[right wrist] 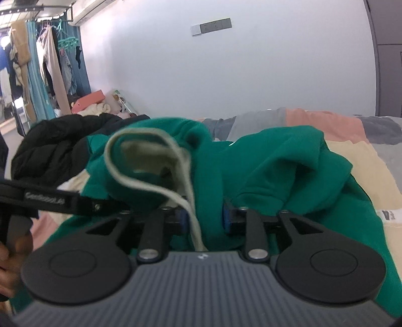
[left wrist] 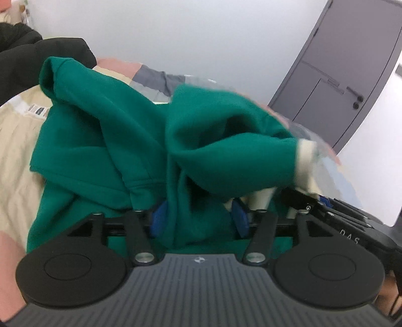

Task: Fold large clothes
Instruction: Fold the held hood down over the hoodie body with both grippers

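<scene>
Left wrist view: the left gripper [left wrist: 198, 216] stands spread, a fold of the green sweatshirt [left wrist: 105, 140] hanging loose between its blue pads [left wrist: 158, 218], the garment heaped on the patchwork bed cover [left wrist: 15, 156].

Right wrist view: the right gripper [right wrist: 204, 218] is partly spread around green cloth and the cream hem [right wrist: 193, 221]; whether the pads press it I cannot tell. A black jacket [right wrist: 50, 148] lies far left.

White wall [right wrist: 226, 75] carried a switch plate [right wrist: 211, 26]; grey door [left wrist: 339, 83] at right, patchwork bedspread [right wrist: 351, 161] below, clothes rack [right wrist: 45, 63] far left, AC unit [right wrist: 88, 11] overhead.
</scene>
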The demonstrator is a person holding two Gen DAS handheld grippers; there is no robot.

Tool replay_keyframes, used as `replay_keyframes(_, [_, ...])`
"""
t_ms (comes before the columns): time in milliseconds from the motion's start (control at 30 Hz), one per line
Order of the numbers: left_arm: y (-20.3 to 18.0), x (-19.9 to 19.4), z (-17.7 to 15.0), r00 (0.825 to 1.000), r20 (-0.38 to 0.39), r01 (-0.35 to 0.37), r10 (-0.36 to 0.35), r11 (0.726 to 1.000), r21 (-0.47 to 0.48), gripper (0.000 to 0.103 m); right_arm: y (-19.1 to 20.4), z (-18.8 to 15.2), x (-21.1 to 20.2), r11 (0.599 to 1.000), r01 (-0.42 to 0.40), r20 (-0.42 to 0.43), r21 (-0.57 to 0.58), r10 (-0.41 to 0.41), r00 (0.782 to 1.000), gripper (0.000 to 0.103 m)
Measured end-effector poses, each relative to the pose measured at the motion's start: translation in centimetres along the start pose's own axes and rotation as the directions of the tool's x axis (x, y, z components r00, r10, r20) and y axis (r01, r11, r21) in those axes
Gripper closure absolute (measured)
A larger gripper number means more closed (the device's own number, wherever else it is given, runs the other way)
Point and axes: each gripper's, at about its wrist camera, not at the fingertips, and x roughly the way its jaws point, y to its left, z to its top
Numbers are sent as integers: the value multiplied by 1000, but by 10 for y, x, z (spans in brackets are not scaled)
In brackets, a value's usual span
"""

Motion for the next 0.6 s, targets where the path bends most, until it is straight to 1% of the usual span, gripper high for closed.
replay_keyframes(33, [2, -7, -1, 1000, 8, 4, -4, 1000, -17, 37, -2, 1, -6, 1000, -3, 6, 7, 3, 1000, 57])
replay_keyframes(67, [4, -16, -1, 1000, 18, 20, -20, 999, -34, 34, -3, 2, -12, 1000, -7, 16, 15, 7, 1000, 53])
replay_keyframes(100, [3, -23, 0, 999, 26, 40, -39, 998, -47, 32, -4, 2, -18, 1000, -13, 26, 25, 12, 1000, 44])
replay_keyframes(133, [3, -32, 2, 998, 33, 58, -56, 997, -57, 32, -6, 3, -25, 999, -22, 35, 44, 21, 999, 38])
replay_keyframes(200, [2, -48, 6, 993, 75, 98, -93, 992, -74, 26, -13, 2, -38, 995, -61, 55, 82, 57, 997, 37])
replay_keyframes(300, [2, -55, 19, 986, 120, 132, -118, 985, -109, 26, -20, 2, -50, 983, -122, 96, 135, 109, 989, 34])
replay_keyframes(367, [8, -53, 28, 979, 152, 162, -139, 976, -148, 26, -19, 7, -49, 980, -141, 121, 138, 125, 985, 34])
replay_keyframes(433, [15, -47, 34, 975, 166, 176, -145, 966, -191, 26, -19, 9, -42, 978, -152, 136, 144, 133, 982, 34])
replay_keyframes(533, [24, -33, 38, 977, 178, 159, -119, 960, -232, 26, -21, 12, -22, 974, -155, 136, 166, 133, 982, 34])
replay_keyframes(600, [32, -21, 43, 975, 184, 167, -122, 953, -252, 26, -26, 14, -5, 969, -153, 138, 196, 127, 982, 34])
